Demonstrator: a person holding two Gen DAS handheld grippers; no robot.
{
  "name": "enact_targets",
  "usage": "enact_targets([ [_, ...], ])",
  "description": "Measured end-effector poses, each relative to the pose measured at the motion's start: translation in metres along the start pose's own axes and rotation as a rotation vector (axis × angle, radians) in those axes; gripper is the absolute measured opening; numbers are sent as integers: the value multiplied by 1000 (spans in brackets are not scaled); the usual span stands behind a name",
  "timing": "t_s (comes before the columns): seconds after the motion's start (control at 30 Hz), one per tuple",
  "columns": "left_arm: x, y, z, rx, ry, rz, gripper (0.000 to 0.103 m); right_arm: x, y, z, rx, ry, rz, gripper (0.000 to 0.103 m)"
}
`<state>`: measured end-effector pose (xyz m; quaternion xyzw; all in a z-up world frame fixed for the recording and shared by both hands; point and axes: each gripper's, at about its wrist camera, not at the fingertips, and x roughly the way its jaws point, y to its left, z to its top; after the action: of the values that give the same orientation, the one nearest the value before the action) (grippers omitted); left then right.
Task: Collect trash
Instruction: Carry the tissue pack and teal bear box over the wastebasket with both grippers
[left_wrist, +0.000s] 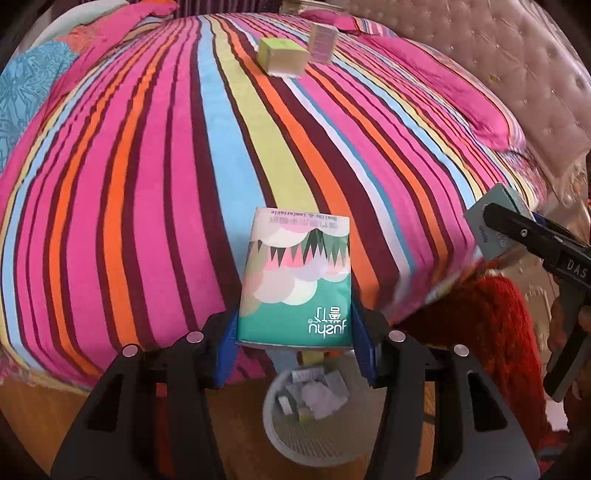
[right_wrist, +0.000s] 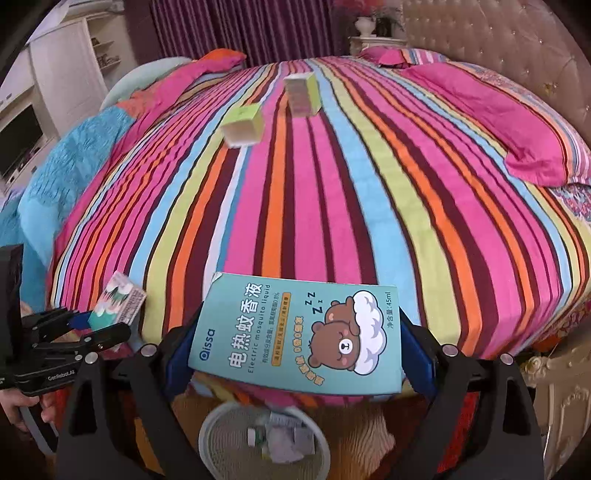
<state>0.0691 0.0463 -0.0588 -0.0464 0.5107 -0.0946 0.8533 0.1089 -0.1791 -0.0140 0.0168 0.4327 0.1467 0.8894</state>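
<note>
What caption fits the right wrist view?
Right gripper holds a teal mosquito-liquid box above the wastebasket beside the striped bed.

A: Where did everything sit relative to the bed (right_wrist: 332, 206)?

B: Two boxes lay on it toward the far side, the cube box (right_wrist: 243, 123) nearer and left of the taller box (right_wrist: 302, 93). A pillow (right_wrist: 509, 122) lay along its right edge, by the headboard (right_wrist: 517, 40).

A: And the wastebasket (right_wrist: 221, 439)?

B: On the floor before the bed's near edge, with scraps inside.
</note>
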Motion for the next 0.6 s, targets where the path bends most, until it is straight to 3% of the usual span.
enact_targets([
  [0.6, 14, -30, -91, 20, 134, -27, 51, 0, 17, -72, -20, 148, 27, 87],
])
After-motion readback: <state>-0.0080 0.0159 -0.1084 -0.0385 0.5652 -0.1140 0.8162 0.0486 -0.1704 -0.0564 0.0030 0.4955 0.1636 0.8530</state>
